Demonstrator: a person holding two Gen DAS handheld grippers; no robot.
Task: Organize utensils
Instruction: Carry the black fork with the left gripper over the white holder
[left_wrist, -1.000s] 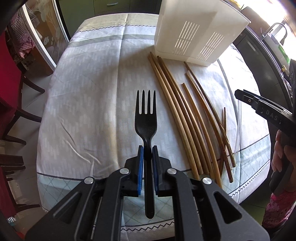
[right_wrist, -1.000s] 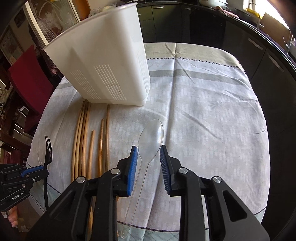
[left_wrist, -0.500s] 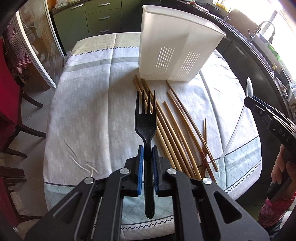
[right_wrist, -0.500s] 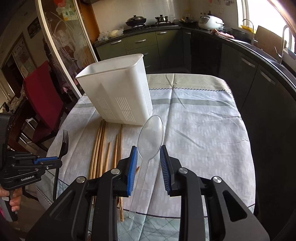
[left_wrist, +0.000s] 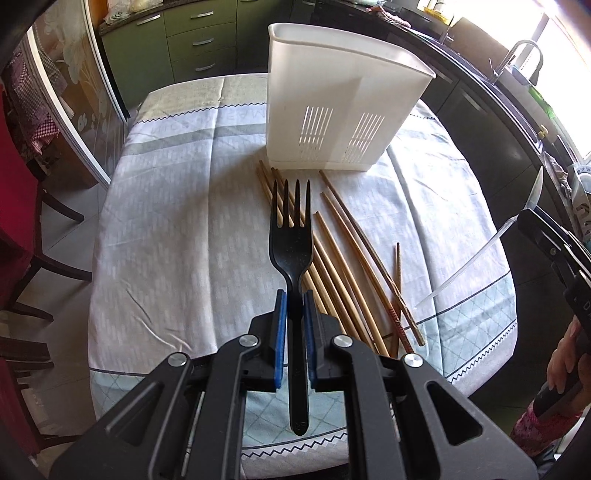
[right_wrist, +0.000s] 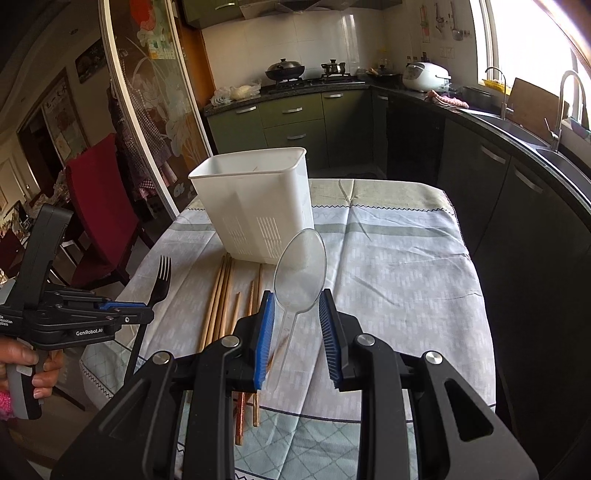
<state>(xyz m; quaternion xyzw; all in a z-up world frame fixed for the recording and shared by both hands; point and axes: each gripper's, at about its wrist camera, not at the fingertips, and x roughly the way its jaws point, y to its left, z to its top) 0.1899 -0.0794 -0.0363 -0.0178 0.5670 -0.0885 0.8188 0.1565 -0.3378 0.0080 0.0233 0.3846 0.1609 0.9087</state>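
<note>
A black plastic fork (left_wrist: 291, 240) stands between the blue pads of my left gripper (left_wrist: 293, 295), which is shut on its neck, tines pointing toward the white slotted utensil holder (left_wrist: 332, 110). My right gripper (right_wrist: 296, 306) is shut on a clear plastic spoon (right_wrist: 301, 269), held off the table with its bowl toward the holder (right_wrist: 255, 203). Several wooden chopsticks (left_wrist: 351, 266) lie loose on the cloth in front of the holder. In the left wrist view the right gripper (left_wrist: 526, 218) hangs at the right edge with the spoon (left_wrist: 533, 192). The right wrist view has the left gripper (right_wrist: 147, 308) and fork (right_wrist: 162, 277) at the left.
The table wears a pale patterned tablecloth (right_wrist: 406, 277). A red chair (right_wrist: 99, 206) stands at its left side, and dark kitchen cabinets (right_wrist: 517, 192) run along the right. A hand (right_wrist: 22, 365) holds the left gripper's handle.
Both grippers have risen. The right one lifted the clear spoon off the cloth and tipped up, bringing the kitchen into view. The left one drew up and back with the fork.
</note>
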